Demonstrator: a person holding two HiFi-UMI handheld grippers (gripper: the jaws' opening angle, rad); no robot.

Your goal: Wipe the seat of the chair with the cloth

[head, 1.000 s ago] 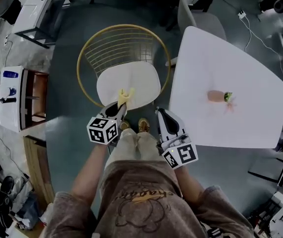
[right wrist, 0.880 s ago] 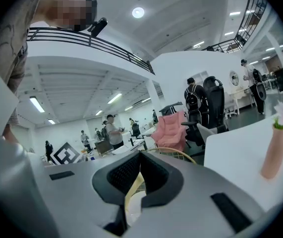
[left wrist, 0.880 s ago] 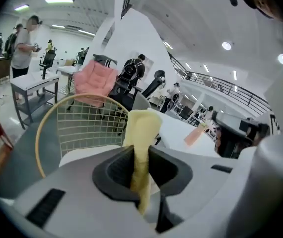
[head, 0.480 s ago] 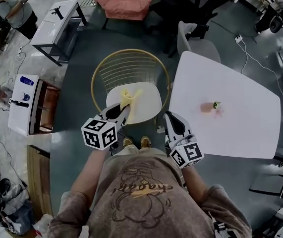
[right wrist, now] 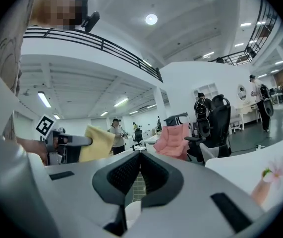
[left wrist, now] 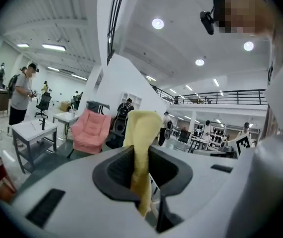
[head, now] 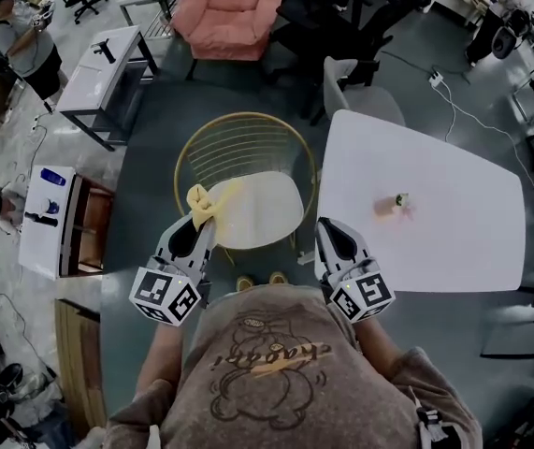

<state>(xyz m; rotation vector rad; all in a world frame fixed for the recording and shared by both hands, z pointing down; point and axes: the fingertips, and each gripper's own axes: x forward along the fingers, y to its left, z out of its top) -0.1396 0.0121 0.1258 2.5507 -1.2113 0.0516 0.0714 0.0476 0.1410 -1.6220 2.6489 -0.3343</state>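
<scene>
**Cloth in left gripper, at seat's left edge**

White table [head: 435, 204] stands right of the person. The gold wire chair [head: 248, 143] is dead ahead, its pale seat [head: 262, 215] bare. Left gripper [head: 201, 223] has its jaws clamped on the yellow cloth [head: 201, 199], which sticks out past the tips by the seat's left edge; contact with the seat is unclear. Right gripper [head: 328, 236] is near the table edge, jaws pressed together with nothing between them. A small pink object [head: 393, 204] sits on the table.

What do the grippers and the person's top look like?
Both the left gripper and right gripper are pale grey shells with black ribbed jaw pads, each carrying a white cube with black square markers. The sweatshirt is brownish-grey with an orange print.
</scene>
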